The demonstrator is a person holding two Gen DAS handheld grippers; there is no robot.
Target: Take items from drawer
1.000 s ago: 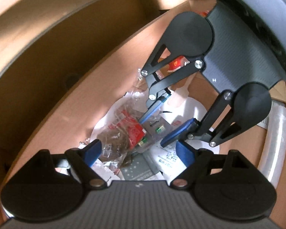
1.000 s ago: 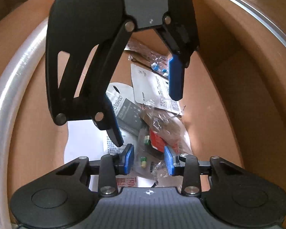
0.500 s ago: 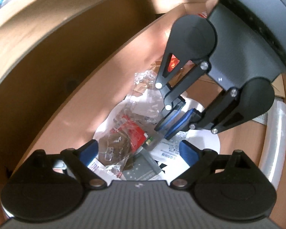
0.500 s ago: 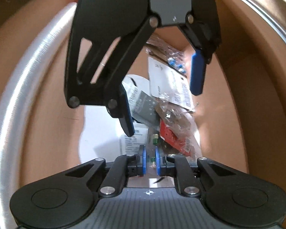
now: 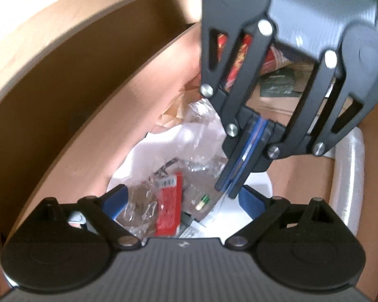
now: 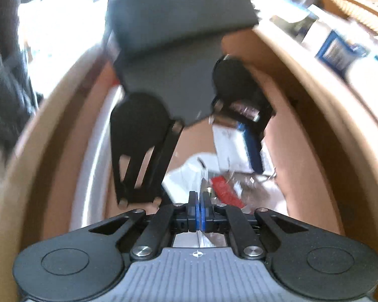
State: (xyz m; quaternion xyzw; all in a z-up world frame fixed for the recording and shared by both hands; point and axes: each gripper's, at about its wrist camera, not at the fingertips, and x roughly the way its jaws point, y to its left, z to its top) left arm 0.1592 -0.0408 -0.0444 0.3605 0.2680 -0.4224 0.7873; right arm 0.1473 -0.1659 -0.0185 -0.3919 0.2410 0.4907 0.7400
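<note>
The open wooden drawer (image 5: 93, 115) holds a heap of small packets on white paper. My right gripper (image 5: 230, 187) is shut on a thin clear blister sheet (image 6: 203, 183) with a green-yellow capsule (image 5: 202, 202), lifted slightly above the heap. It also shows in the right wrist view (image 6: 199, 214) with its blue pads pressed together on the sheet's edge. My left gripper (image 5: 184, 201) is open and empty, its jaws wide apart over a red-labelled clear bag (image 5: 167, 209). It shows opposite in the right wrist view (image 6: 204, 183).
A clear plastic roll (image 5: 350, 176) lies along the drawer's right wall. Red packets (image 5: 239, 58) and a dark green card (image 5: 279, 83) lie at the far end. White leaflets (image 6: 229, 148) lie under the heap. A cluttered surface (image 6: 340, 47) lies beyond the drawer.
My right gripper has stayed shut on the blister sheet and risen, tilting back so the drawer rim and room come into view. The left gripper stays open and has shifted slightly over the heap.
</note>
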